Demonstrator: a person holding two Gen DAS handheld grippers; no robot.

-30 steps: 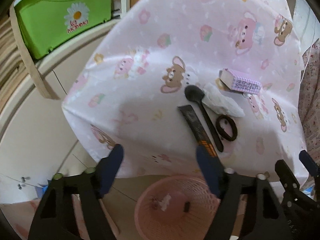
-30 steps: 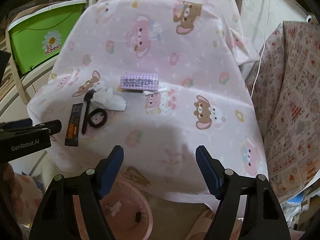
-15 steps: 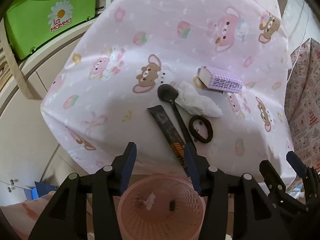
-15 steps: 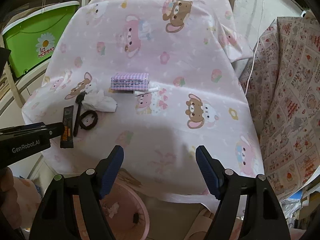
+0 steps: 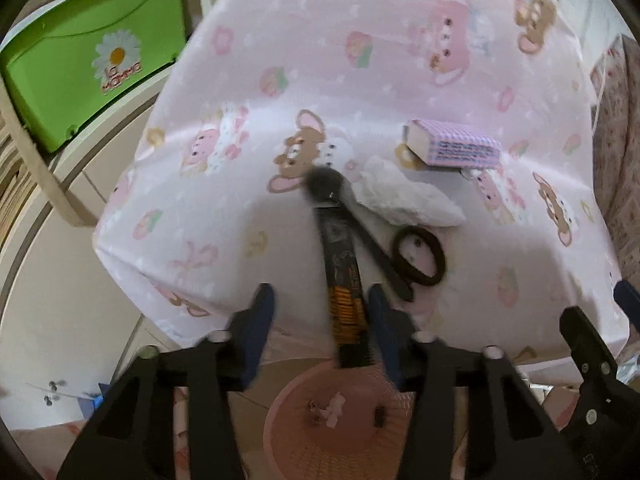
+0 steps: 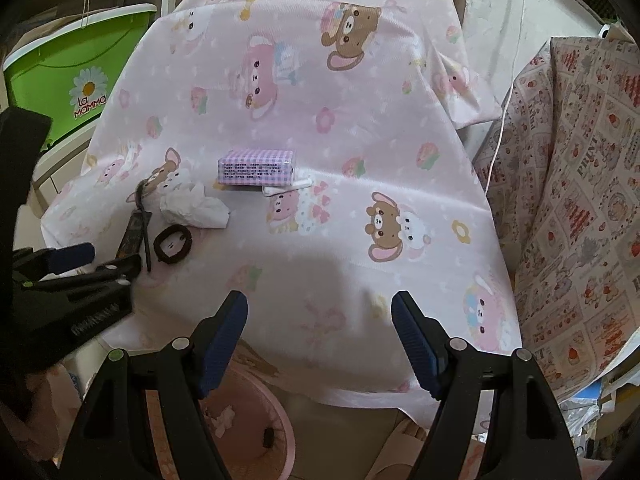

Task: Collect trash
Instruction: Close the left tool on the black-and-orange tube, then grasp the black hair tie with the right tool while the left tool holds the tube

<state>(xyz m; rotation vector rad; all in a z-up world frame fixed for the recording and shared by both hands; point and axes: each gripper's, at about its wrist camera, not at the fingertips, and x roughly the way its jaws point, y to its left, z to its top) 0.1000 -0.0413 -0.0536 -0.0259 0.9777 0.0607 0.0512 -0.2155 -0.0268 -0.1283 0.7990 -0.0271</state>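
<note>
Black wrapper point(image 5: 345, 280) lies between left tongs point(image 5: 320, 332), seemingly ungripped.

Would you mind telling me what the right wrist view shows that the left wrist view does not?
Only the right wrist view shows the strawberry-print cloth and white cable. Only the left wrist view shows the wrapper's orange end between the left gripper's fingers. Both show the purple box, crumpled tissue, hair tie and pink basket.
</note>
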